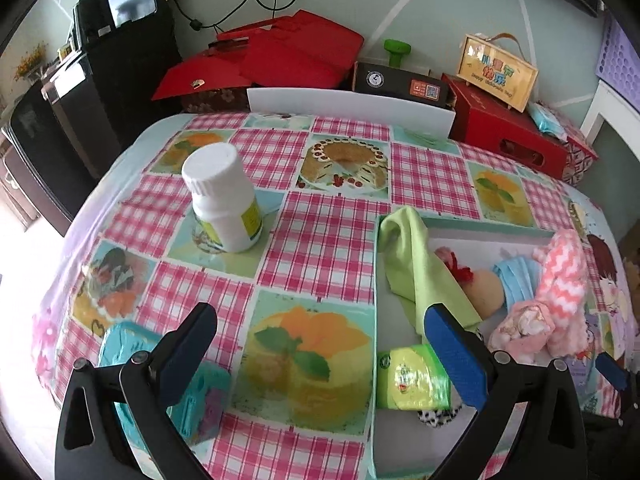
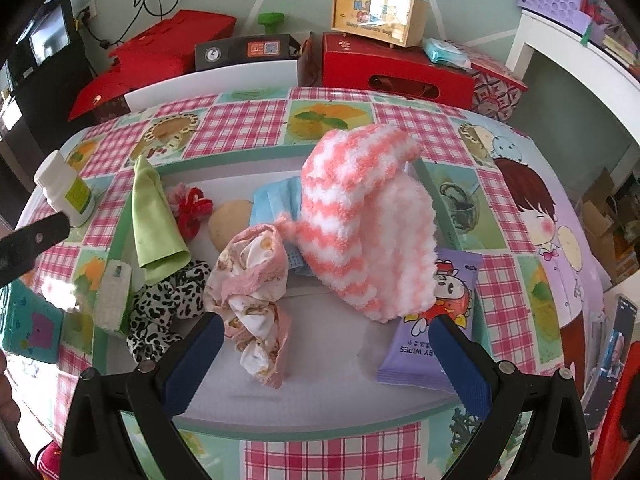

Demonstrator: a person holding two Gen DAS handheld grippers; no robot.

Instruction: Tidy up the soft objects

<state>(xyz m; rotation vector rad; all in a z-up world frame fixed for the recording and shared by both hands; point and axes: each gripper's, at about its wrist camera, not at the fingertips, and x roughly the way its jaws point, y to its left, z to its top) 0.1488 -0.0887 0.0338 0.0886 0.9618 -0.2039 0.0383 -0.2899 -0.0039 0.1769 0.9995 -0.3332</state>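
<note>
**Tray's filling up, both grippers wide with nothing in them**

Checked tablecloth (image 1: 328, 236) with cake pictures covers the table, red boxes (image 1: 280, 56) stacked behind it by the wall. The white tray (image 2: 320, 344) holds the soft stuff: green cloth (image 2: 156, 224), pink-striped fuzzy sock (image 2: 360, 220), blue face mask (image 2: 276, 204), a patterned pink cloth (image 2: 256, 280) and a leopard-print scrunchie (image 2: 168, 308).

Only the right wrist view shows the purple wipes pack (image 2: 432, 328), leaning over the tray's right rim. Only the left view shows the white pill bottle (image 1: 224, 196) properly, standing alone with open cloth all around, and a green packet (image 1: 412, 376) at the tray's left edge.

Left gripper (image 1: 320, 356) hangs wide over bare tablecloth. Right gripper (image 2: 328, 364) is wide too, over the tray's empty near part.
</note>
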